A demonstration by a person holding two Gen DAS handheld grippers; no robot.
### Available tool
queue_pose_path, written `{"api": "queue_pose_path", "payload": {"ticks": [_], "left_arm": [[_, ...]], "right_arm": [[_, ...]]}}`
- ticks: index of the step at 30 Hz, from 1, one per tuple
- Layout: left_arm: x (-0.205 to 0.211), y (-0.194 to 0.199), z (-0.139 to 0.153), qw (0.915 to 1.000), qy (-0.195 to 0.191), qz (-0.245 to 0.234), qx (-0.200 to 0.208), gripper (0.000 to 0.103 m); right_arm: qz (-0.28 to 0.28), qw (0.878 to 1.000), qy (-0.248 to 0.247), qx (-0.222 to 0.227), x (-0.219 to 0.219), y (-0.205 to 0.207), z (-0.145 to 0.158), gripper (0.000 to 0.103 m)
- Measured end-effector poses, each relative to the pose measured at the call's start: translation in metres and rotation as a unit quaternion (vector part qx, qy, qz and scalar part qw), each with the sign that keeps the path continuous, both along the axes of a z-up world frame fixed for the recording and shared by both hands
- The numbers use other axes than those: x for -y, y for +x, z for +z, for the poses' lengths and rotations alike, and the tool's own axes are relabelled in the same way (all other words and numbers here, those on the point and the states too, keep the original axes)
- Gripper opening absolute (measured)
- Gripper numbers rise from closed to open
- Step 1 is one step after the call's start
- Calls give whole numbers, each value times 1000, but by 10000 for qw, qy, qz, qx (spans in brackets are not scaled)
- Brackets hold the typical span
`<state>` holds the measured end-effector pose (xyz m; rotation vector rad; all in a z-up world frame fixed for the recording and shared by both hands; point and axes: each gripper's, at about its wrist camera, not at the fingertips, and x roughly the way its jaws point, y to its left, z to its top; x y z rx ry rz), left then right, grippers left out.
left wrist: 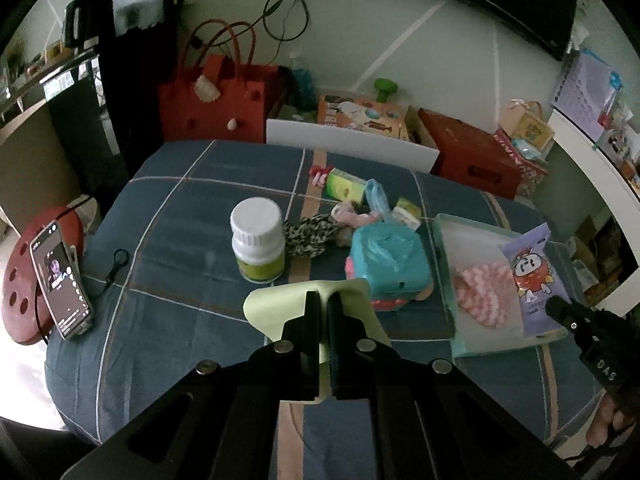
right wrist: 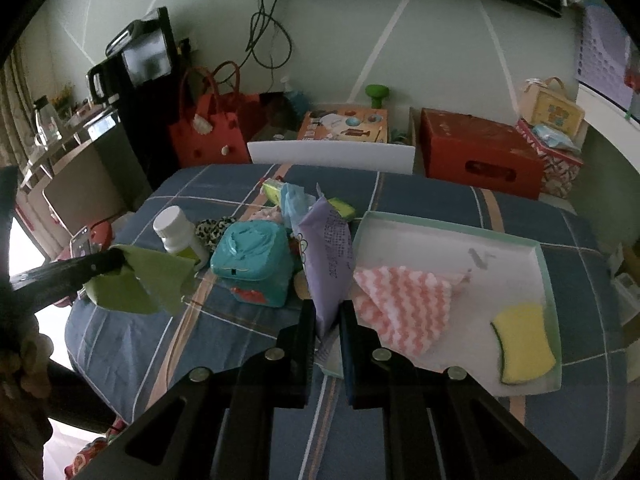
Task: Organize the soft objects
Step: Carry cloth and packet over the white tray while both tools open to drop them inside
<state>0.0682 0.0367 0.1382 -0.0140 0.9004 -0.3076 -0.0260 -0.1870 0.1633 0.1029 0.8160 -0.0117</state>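
Left tongs (left wrist: 324,312) are clamped tight on a pale green cloth (left wrist: 280,308), lifted clear of the tabletop (left wrist: 180,208). Right tongs (right wrist: 327,320) pinch a purple packet (right wrist: 328,248) at its lower end, hanging at the tray's (right wrist: 546,264) near edge, likely headed inside. In the tray lie a pink cloth (right wrist: 400,304) and a sponge (right wrist: 524,340); a teal pouch (right wrist: 252,260) waits beside it.
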Motion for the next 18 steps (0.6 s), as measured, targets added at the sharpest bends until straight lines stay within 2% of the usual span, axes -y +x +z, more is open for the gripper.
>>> {"api": "queue_pose_path", "payload": {"ticks": [7, 18], "left_arm": [[28, -5, 23, 9997, 1, -201, 138, 3], [101, -4, 40, 9970, 182, -711, 248, 3]], "right_arm": [[-214, 9997, 147, 51, 29, -11, 1, 12], [-662, 9976, 220, 38, 92, -20, -4, 12]]}}
